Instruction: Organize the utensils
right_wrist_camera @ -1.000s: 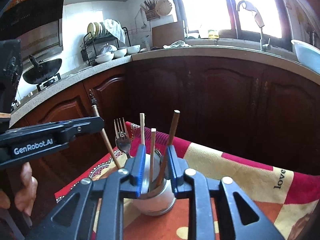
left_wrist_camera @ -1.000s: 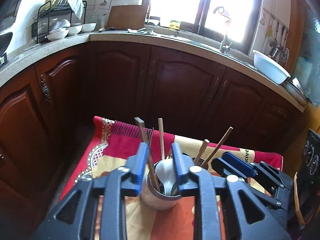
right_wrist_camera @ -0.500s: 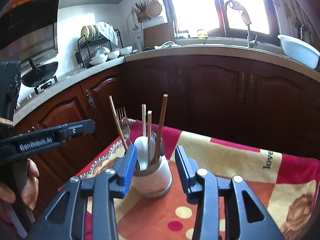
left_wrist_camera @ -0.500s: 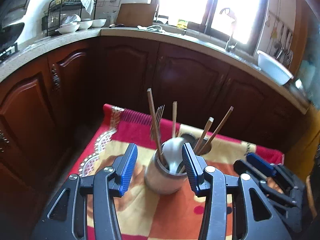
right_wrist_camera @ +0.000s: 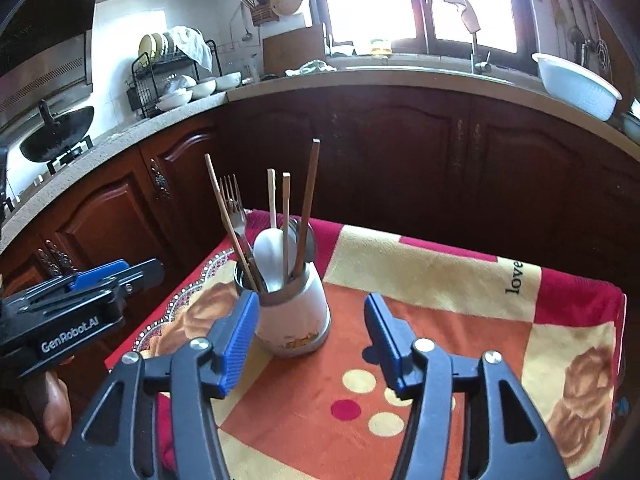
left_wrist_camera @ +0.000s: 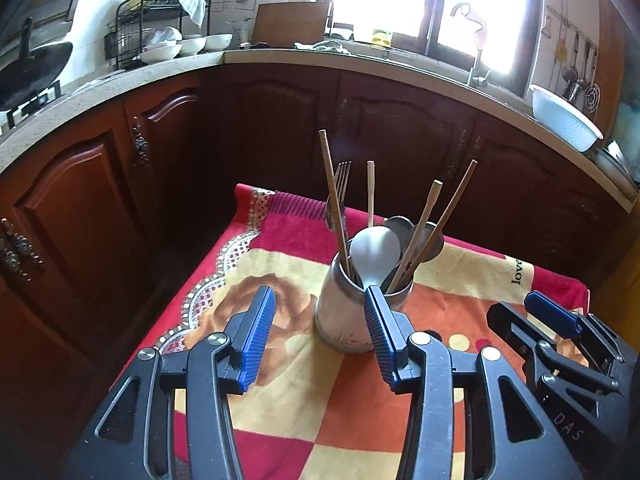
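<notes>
Both my grippers hang open and empty: left gripper point(left_wrist_camera: 320, 344) and right gripper point(right_wrist_camera: 308, 340) hold nothing. The utensil holder point(right_wrist_camera: 294, 312) stands upright on the patterned cloth point(right_wrist_camera: 440, 380), chopsticks point(right_wrist_camera: 306, 208), fork point(right_wrist_camera: 234, 208) and white spoon point(right_wrist_camera: 268, 248) all inside (looks like the sorting is done). Next, I reckon, just check nothing topples.
</notes>
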A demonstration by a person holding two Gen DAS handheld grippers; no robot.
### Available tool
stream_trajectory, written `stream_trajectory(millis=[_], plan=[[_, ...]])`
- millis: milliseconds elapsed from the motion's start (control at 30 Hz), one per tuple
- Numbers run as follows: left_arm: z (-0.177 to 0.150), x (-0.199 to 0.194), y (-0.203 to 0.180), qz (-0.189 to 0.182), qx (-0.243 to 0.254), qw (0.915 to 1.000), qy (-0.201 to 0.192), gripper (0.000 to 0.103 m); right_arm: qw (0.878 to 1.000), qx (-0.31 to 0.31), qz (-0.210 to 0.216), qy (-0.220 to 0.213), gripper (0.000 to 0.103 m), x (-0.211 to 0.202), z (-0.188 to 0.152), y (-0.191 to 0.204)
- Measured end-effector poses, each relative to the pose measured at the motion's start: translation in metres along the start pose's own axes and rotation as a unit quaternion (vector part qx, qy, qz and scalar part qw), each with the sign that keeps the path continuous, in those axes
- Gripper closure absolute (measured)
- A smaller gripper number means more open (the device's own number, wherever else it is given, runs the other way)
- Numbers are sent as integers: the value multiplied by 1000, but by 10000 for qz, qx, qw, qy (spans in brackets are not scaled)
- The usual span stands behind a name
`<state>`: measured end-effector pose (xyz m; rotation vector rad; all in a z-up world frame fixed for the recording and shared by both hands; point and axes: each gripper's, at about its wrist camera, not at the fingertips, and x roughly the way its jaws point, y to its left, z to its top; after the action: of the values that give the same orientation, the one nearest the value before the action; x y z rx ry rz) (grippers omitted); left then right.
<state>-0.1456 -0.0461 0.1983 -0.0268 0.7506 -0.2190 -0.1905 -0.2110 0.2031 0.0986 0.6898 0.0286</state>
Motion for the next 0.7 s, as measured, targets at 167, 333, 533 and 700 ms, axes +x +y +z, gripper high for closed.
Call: stream_trajectory(millis=[167,333,533,700], plan=[[-1,-6,1,64,22,10000,-63,21,10000,29,-9,32,43,-3,-2,3],[-1,-12,0,108,48,9998,-133,21,10000,3,11,24,41,-5,-2,7],[-3,-13,-1,162,69,9997,-142,21,10000,-18,13,17,41,-5,0,8],[-3,-12,-2,188,93,9997,-137,21,10000,-42,-10,34,40,-4,0,8]])
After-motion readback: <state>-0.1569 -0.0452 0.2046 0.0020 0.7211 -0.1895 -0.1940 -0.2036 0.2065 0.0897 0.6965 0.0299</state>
